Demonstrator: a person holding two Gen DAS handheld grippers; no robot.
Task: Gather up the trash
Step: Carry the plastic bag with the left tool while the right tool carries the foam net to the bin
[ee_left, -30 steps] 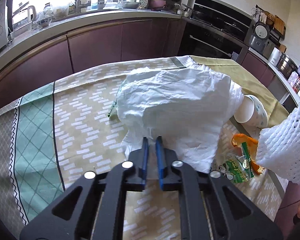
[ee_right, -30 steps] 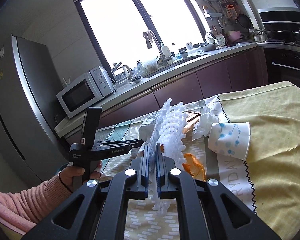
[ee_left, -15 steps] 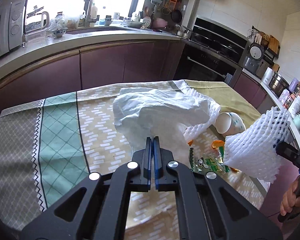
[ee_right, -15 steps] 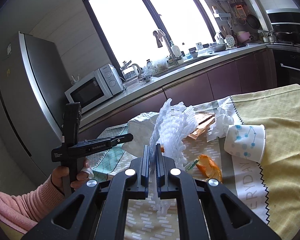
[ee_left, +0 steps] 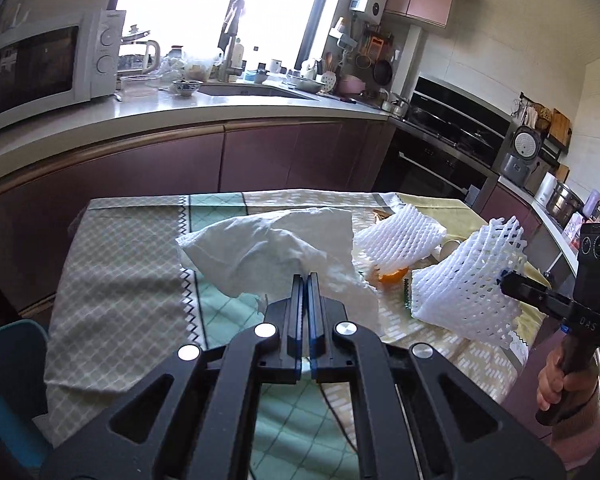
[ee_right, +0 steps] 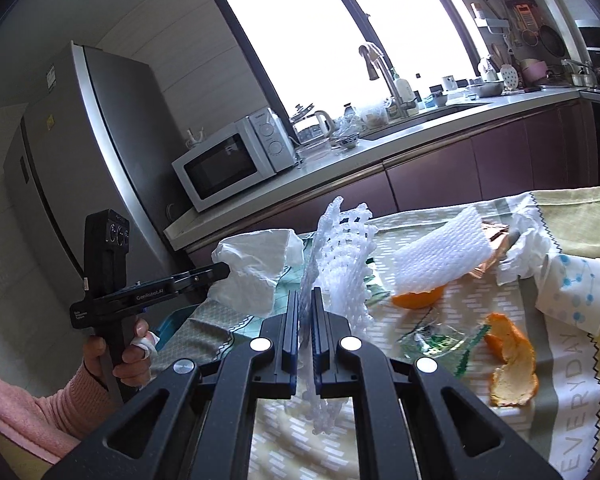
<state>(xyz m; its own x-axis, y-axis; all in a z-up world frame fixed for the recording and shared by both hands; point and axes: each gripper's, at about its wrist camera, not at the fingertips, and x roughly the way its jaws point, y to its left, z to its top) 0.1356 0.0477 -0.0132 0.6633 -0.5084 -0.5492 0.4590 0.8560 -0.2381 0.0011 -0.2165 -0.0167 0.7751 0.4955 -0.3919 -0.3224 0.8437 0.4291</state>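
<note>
My left gripper (ee_left: 305,278) is shut on the edge of a white plastic bag (ee_left: 268,248) that lies on the clothed table; the bag also shows in the right wrist view (ee_right: 256,268). My right gripper (ee_right: 306,294) is shut on a white foam fruit net (ee_right: 340,248) and holds it above the table, right of the bag (ee_left: 468,284). A second foam net (ee_right: 440,260) lies over an orange piece (ee_right: 418,298). Orange peel (ee_right: 512,360), a clear wrapper (ee_right: 432,338), crumpled tissue (ee_right: 524,248) and a paper cup (ee_right: 572,292) lie to the right.
The table wears a patterned cloth (ee_left: 132,280). A blue chair (ee_left: 8,380) stands at its left corner. The kitchen counter (ee_left: 220,116) with a microwave (ee_left: 48,68) runs behind; a fridge (ee_right: 84,168) stands left.
My left gripper closed on the bag and pulled back and left, dragging the bag flatter. My right gripper carried the foam net toward the bag. The second net is uncovered.
</note>
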